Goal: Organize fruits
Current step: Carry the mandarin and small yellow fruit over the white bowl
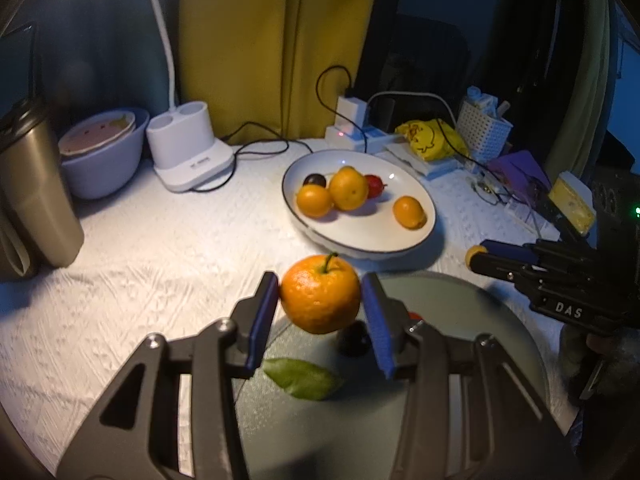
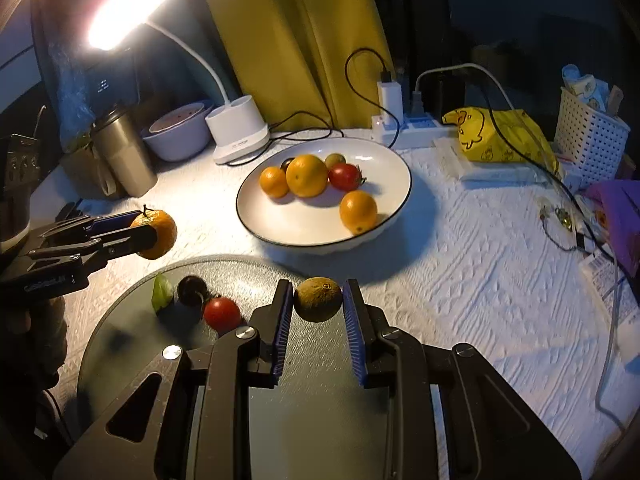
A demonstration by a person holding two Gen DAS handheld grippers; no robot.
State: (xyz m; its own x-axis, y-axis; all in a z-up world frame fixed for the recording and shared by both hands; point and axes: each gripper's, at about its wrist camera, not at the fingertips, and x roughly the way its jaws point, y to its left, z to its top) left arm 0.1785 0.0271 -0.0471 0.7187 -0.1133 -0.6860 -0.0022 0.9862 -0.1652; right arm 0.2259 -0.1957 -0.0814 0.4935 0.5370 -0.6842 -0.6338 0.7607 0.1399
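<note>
Left gripper (image 1: pixel 320 300): both blue pads pressed against the sides of a stemmed orange (image 1: pixel 320 294), which is clamped and lifted clear of the surface. From the right wrist view the same orange (image 2: pixel 157 234) hangs above the table edge of the glass plate.

Right gripper (image 2: pixel 318 300): a small brownish-green fruit (image 2: pixel 318 299) sits between the blue pads. Left pad looks to touch it; a thin gap may remain at the right pad, so I cannot tell whether the grip is closed on it. In the left wrist view only a rounded yellowish bit (image 1: pixel 474 255) shows at this gripper's tips (image 1: pixel 486 258).

Just beneath both jaws: round grey glass plate (image 2: pixel 320 420). On it, left of the right jaws, a red tomato (image 2: pixel 222 313), touching a dark round fruit (image 2: pixel 192 290), then a green leaf (image 2: pixel 162 292) near the rim. Under the left jaws the leaf (image 1: pixel 302 378) lies closest to the camera; the dark fruit (image 1: pixel 353 338) is partly hidden behind the right pad.

Ahead of the jaws: white bowl with dark rim (image 2: pixel 392 168), near the glass plate but apart. Inside: three oranges, the largest (image 2: pixel 307 175) in the middle, a red tomato (image 2: pixel 345 176), a greenish fruit (image 2: pixel 335 159) and a dark one behind.

Further out: lit desk lamp with white base (image 2: pixel 238 130), lilac bowl (image 2: pixel 180 132), metal tumbler (image 2: pixel 124 152), power strip (image 2: pixel 416 126), yellow bag (image 2: pixel 500 136), white basket (image 2: pixel 592 136).
</note>
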